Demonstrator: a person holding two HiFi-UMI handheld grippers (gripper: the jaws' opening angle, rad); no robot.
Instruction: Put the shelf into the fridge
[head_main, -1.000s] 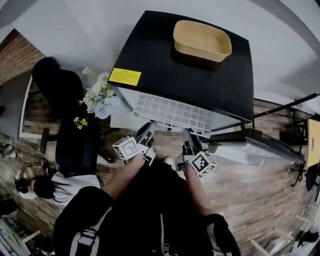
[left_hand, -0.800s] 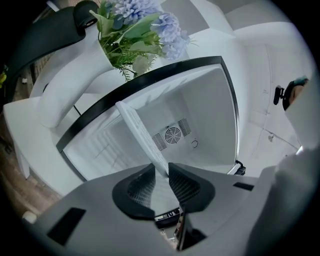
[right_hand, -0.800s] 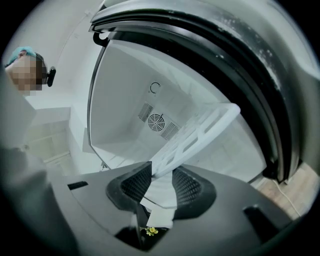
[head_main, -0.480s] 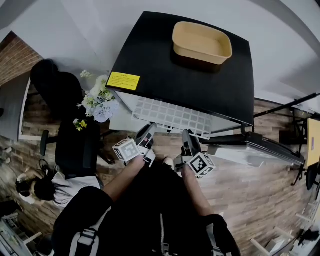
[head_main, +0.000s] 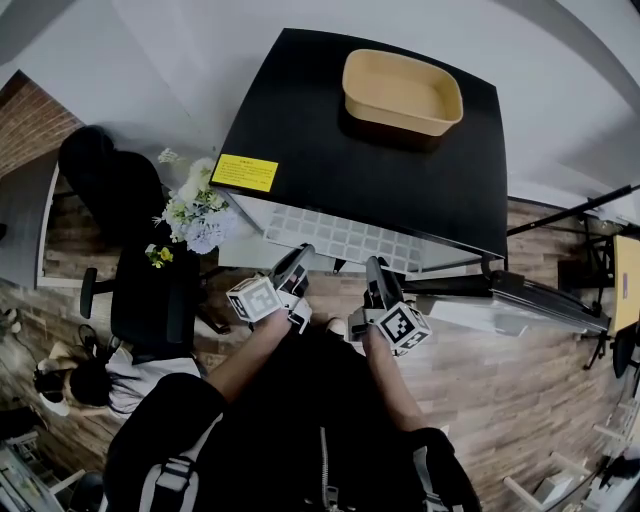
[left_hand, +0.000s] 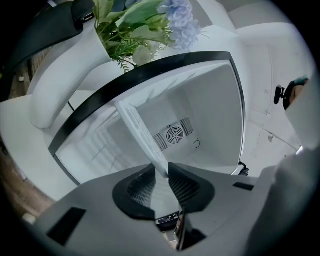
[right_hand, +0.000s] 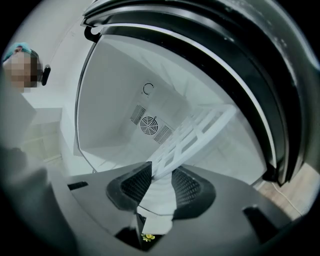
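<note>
The white slatted shelf (head_main: 340, 238) sticks out of the open front of the black fridge (head_main: 400, 170), its far part hidden under the fridge top. My left gripper (head_main: 297, 262) is shut on the shelf's near edge at the left, my right gripper (head_main: 375, 272) on the same edge at the right. In the left gripper view the shelf (left_hand: 142, 137) runs edge-on from between the pads of the left gripper (left_hand: 162, 182) into the white fridge interior. In the right gripper view the shelf (right_hand: 192, 135) passes between the pads of the right gripper (right_hand: 161, 186) toward the rear fan (right_hand: 148, 125).
A tan tray (head_main: 403, 90) sits on the fridge top, near a yellow label (head_main: 245, 172). The fridge door (head_main: 520, 300) stands open to the right. A vase of flowers (head_main: 195, 210) and a black chair (head_main: 150, 300) are at the left, with a seated person (head_main: 90, 375) beyond.
A little less of the shelf shows in front of the fridge top than a second ago. Both grippers keep their grip and have hardly moved.
</note>
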